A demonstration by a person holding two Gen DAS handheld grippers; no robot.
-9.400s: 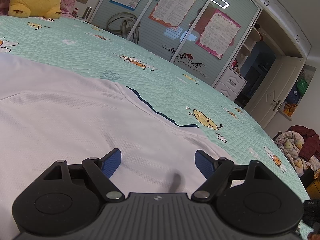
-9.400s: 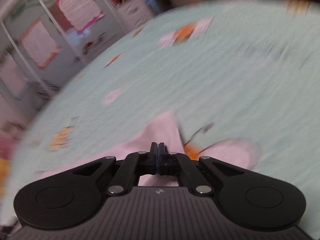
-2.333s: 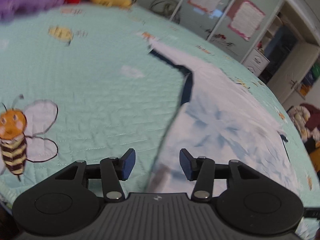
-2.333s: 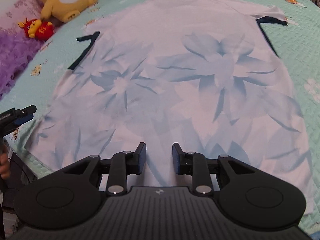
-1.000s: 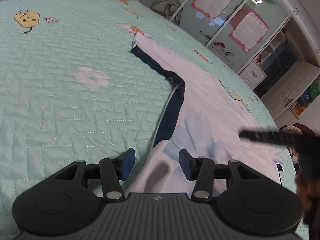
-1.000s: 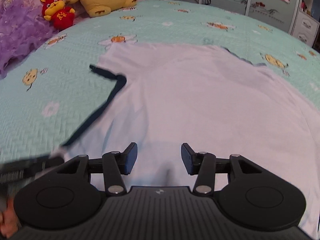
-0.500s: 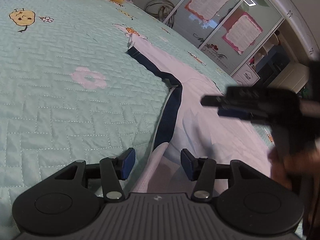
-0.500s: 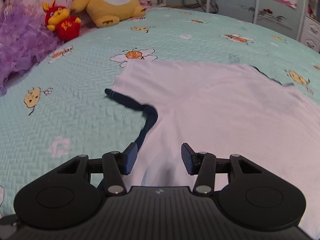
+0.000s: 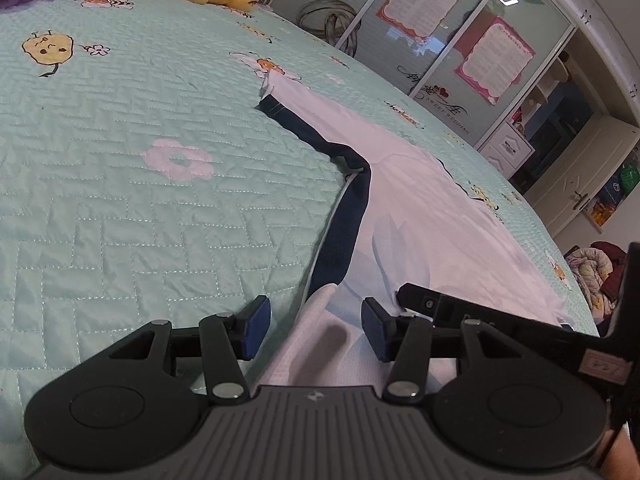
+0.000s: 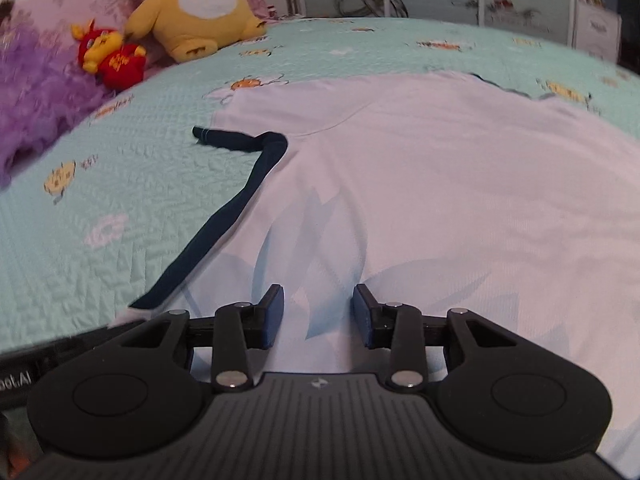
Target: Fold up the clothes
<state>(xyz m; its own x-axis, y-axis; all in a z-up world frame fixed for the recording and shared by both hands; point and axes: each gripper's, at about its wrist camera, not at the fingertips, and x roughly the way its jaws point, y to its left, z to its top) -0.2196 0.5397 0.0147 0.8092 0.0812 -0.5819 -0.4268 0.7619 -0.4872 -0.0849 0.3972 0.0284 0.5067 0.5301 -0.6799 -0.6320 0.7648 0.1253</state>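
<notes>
White navy-trimmed T-shirt [image 10: 440, 184] lies spread flat on the bed [image 9: 120, 200], no fold visible so folding is all left, left tool [image 9: 312, 330] and right tool [image 10: 318, 310] both released at its near hem corner.

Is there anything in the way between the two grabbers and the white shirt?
Nothing visible. The left gripper and right gripper both hang open right over the shirt near its navy side stripe. The stuffed toys sit far off by the pillows.
</notes>
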